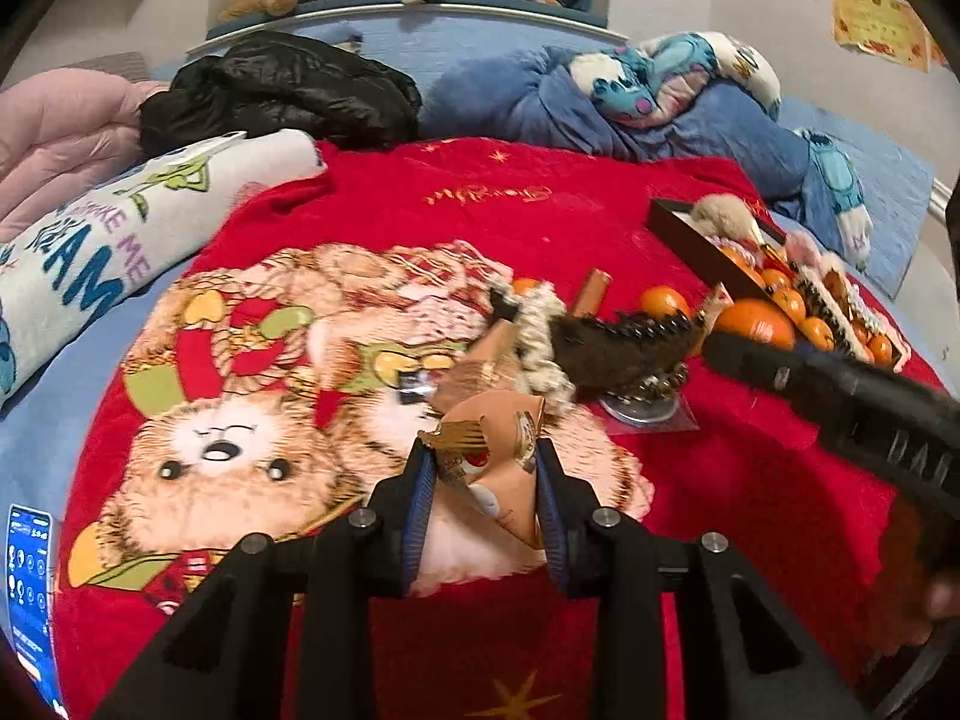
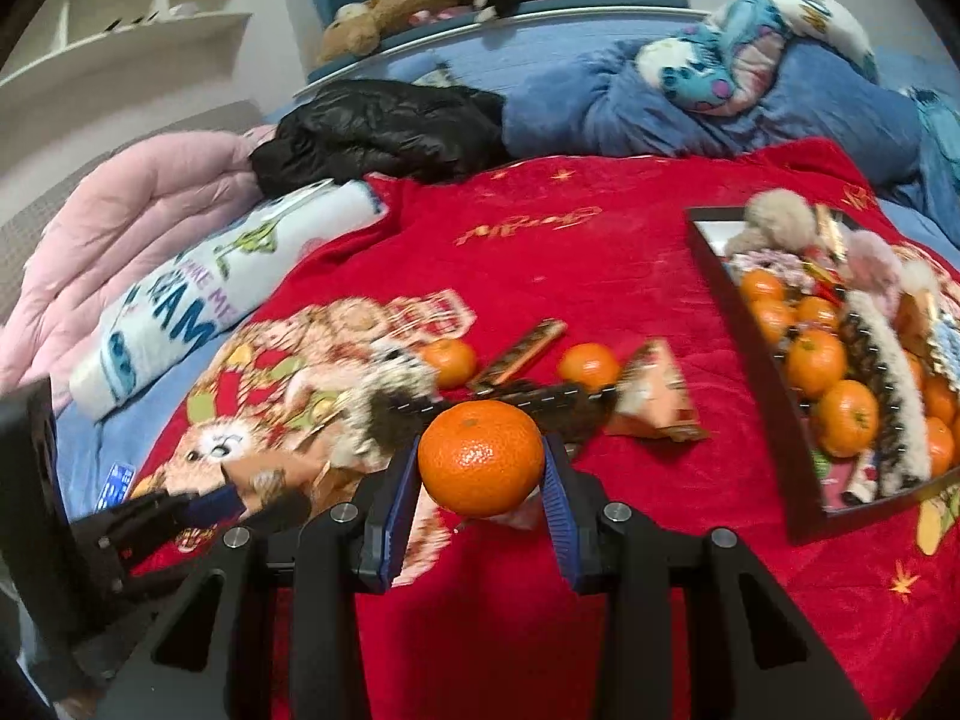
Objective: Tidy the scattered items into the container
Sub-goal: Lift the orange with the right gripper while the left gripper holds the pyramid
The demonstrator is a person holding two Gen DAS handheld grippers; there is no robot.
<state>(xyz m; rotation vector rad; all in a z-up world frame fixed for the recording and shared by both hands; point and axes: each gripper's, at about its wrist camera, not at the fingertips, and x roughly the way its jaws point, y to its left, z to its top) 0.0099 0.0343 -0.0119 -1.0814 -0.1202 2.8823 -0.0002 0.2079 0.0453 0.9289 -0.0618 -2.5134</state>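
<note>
Left wrist view: the red blanket (image 1: 570,222) covers most of the bed and lies bare across its far half and along the left side, where a white printed pillow (image 1: 120,240) and a black jacket (image 1: 282,90) border it. A phone (image 1: 27,588) lies at the near left edge. The dark tray (image 1: 678,228) sits at the far right, already holding oranges and fluffy bits. Between it and the camera the blanket is crowded: a dark furry hair clip (image 1: 624,348), loose oranges and small packets. The left gripper (image 1: 486,492) is angled down at the blanket, and its blue pads press both sides of a tan snack packet (image 1: 498,450), which stands up between the fingers, clear of the blanket. The right gripper (image 1: 840,396) reaches in from the right as a dark bar in front of the tray.

Right wrist view: the tray (image 2: 750,324) lies to the right on the blanket, apart from the fingers, with bare red cloth between. The right gripper (image 2: 480,480) tilts downward, and its pads clamp a large orange (image 2: 480,456) squarely between the fingertips. Beyond it lie the hair clip (image 2: 510,408), two loose oranges and a tan packet. The left gripper (image 2: 198,510) shows low at the left edge, blurred.
</note>
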